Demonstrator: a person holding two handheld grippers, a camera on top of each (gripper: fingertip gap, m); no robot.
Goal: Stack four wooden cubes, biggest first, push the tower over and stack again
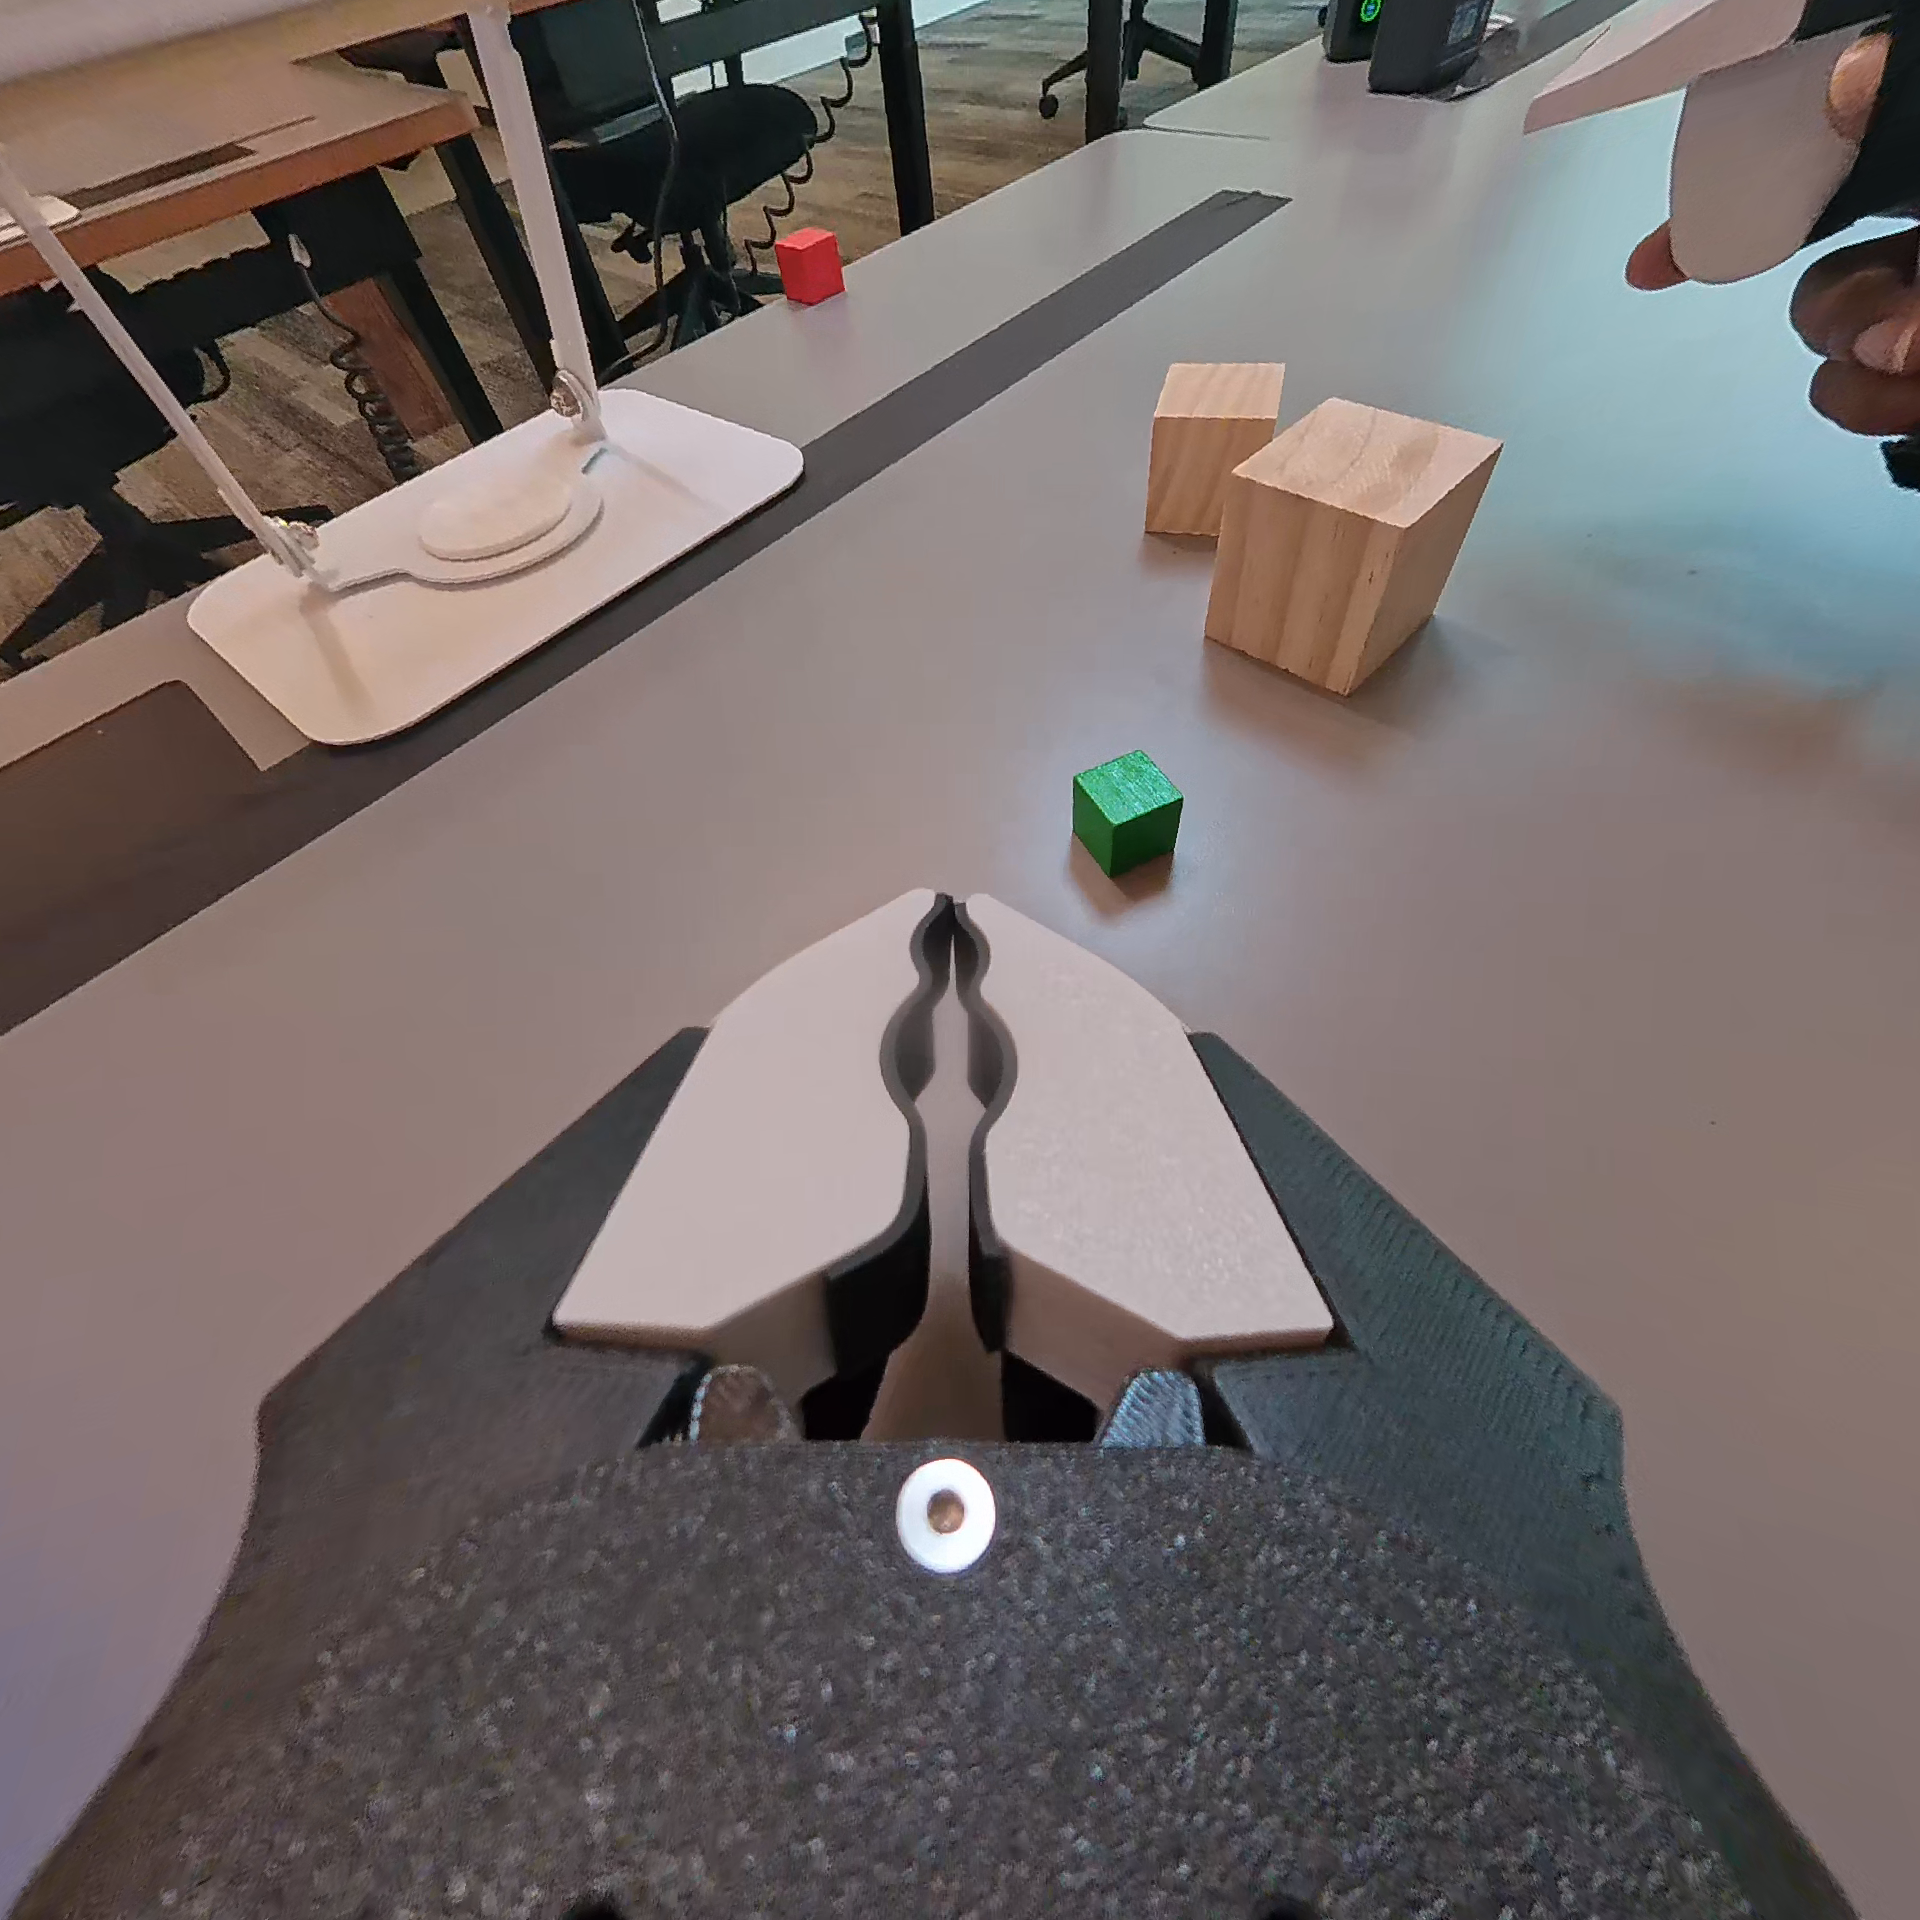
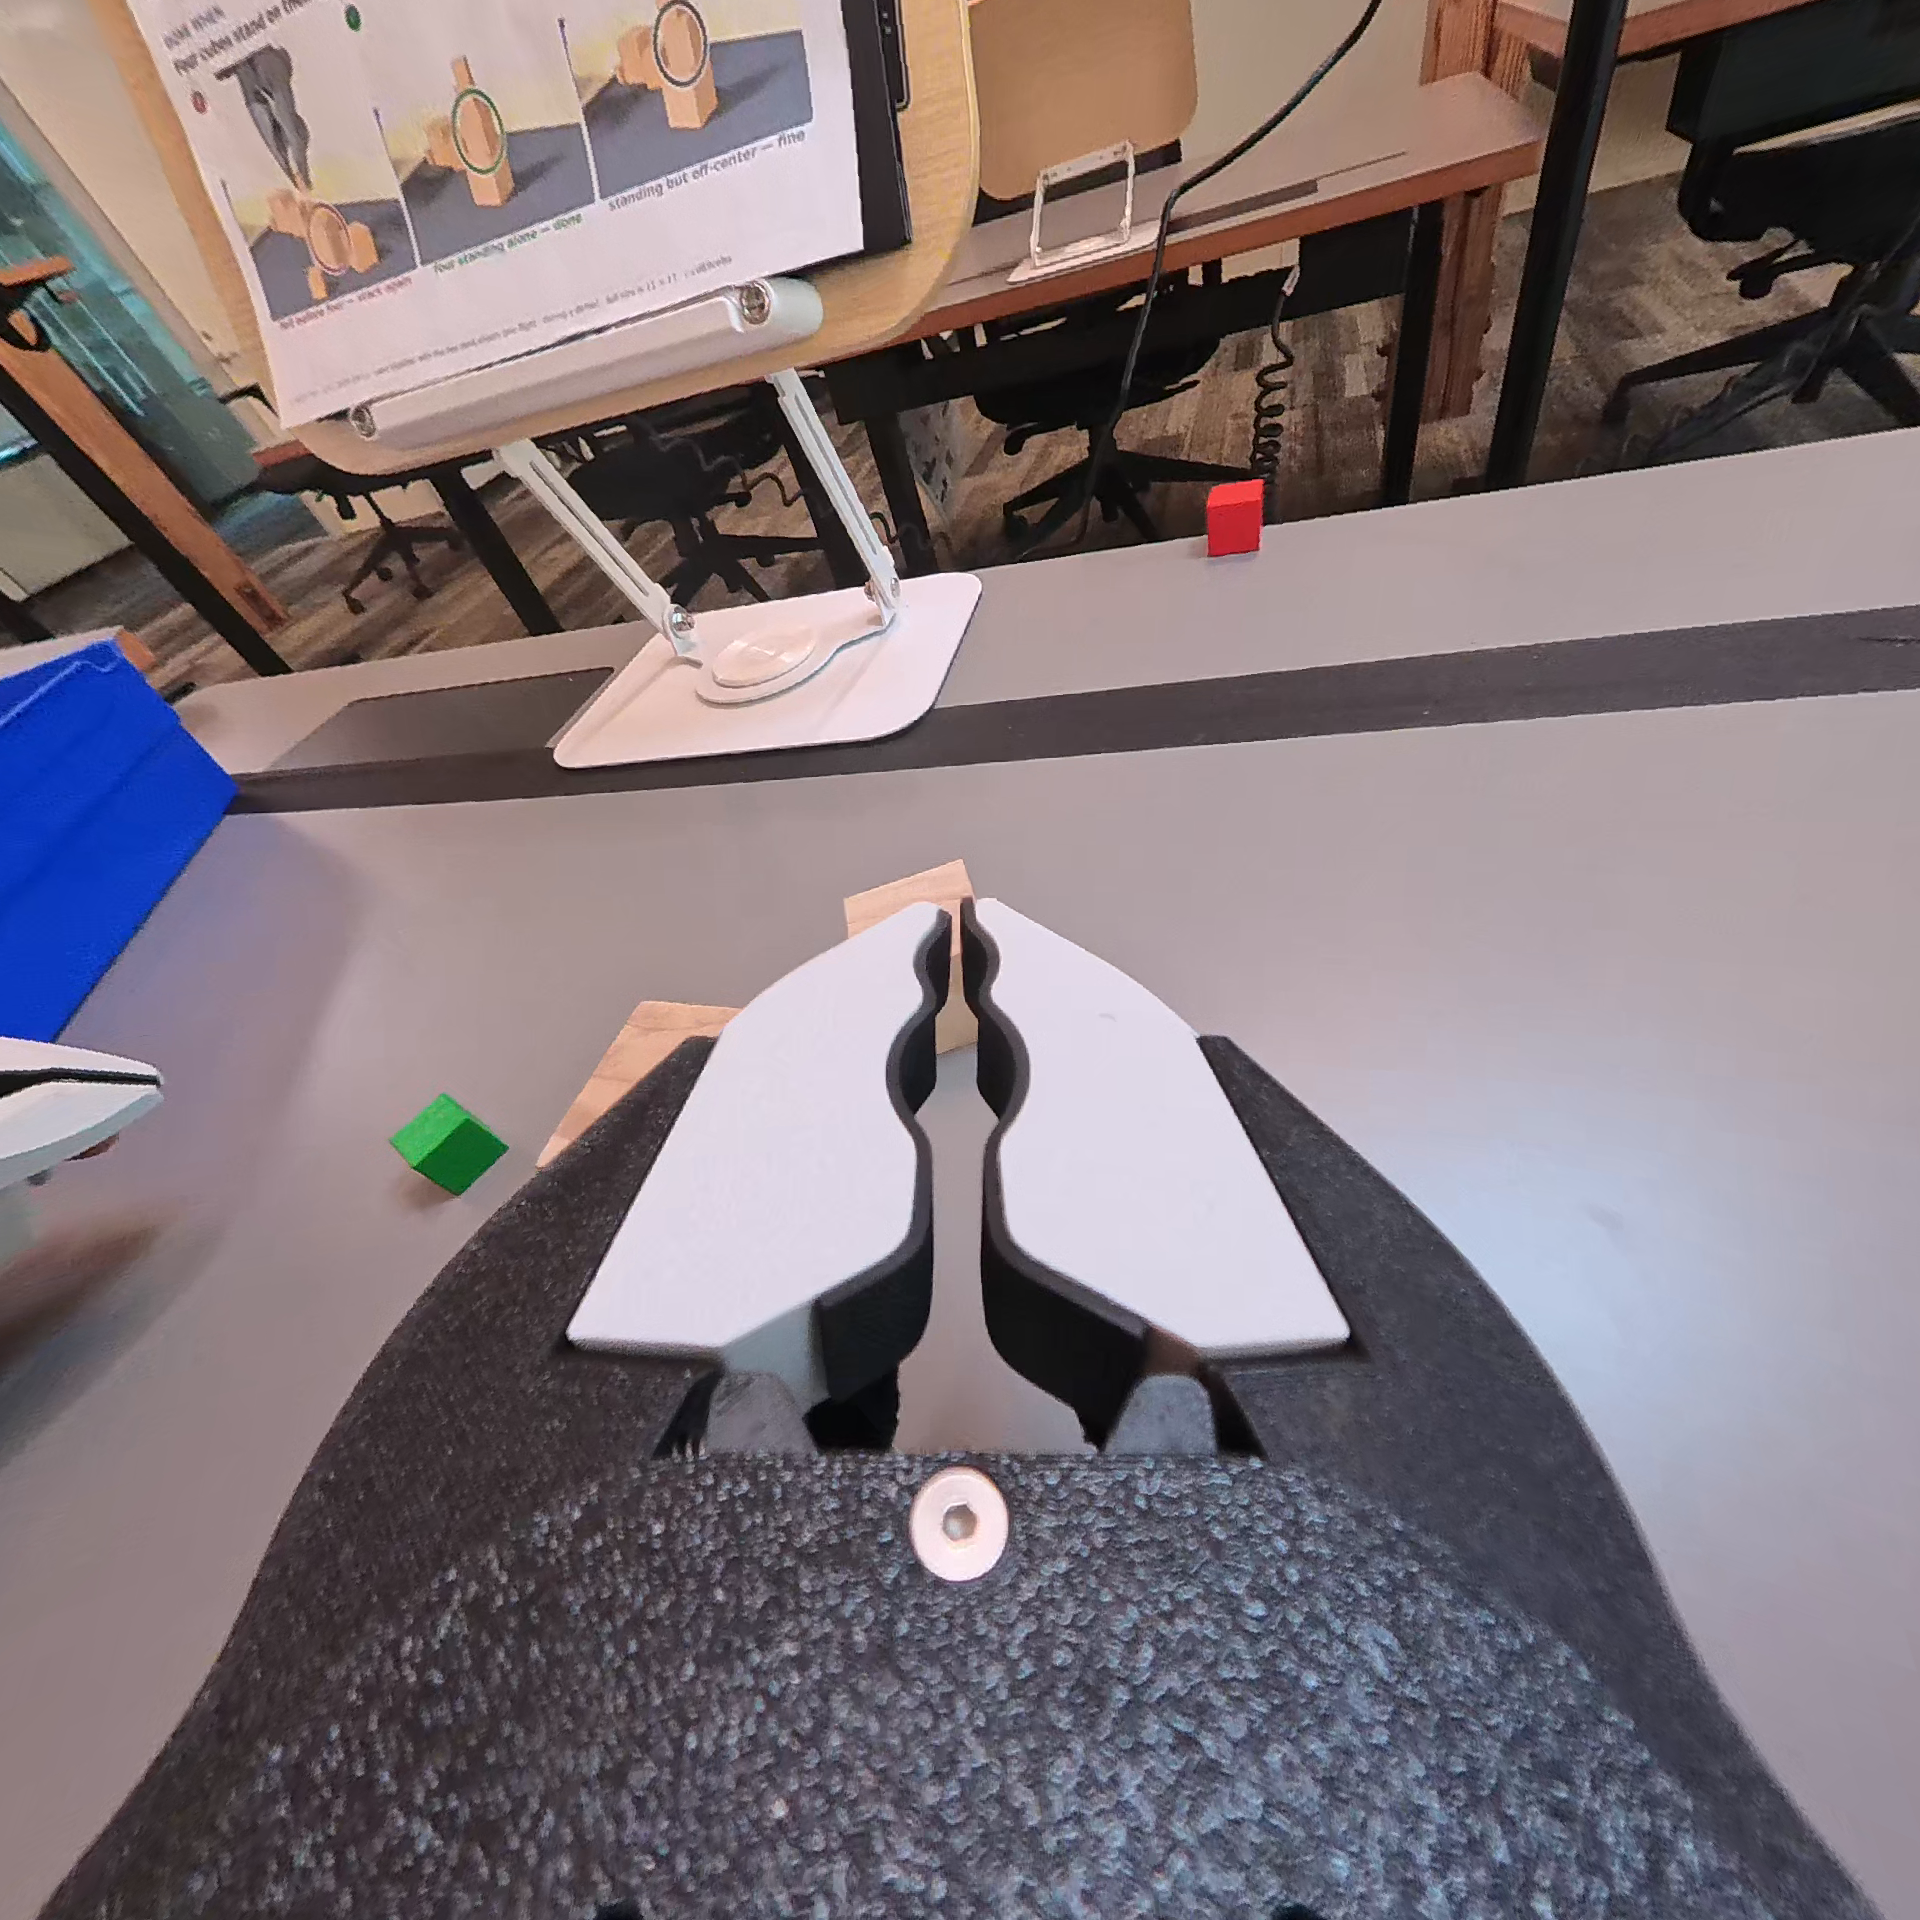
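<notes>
Left wrist view has our left gripper low over the grey table, jaws shut on nothing. Ahead and right of the tips stands the big wooden block, a smaller wooden block just behind it, and nearest, right of the tips, the green cube. A swing rightward from here could knock the cube along, since it looks light and loose.

Our right gripper hangs above the blocks, jaws all but closed with a thin slit, holding nothing. Its body hides most of both blocks, so dropping blind could clip an edge and tip or shove one.

Only the right wrist view shows the stand's printed sheet and a blue bin far left of the jaws. Only the left view shows both blocks whole. The red cube, far beyond the jaws, appears in both.
</notes>
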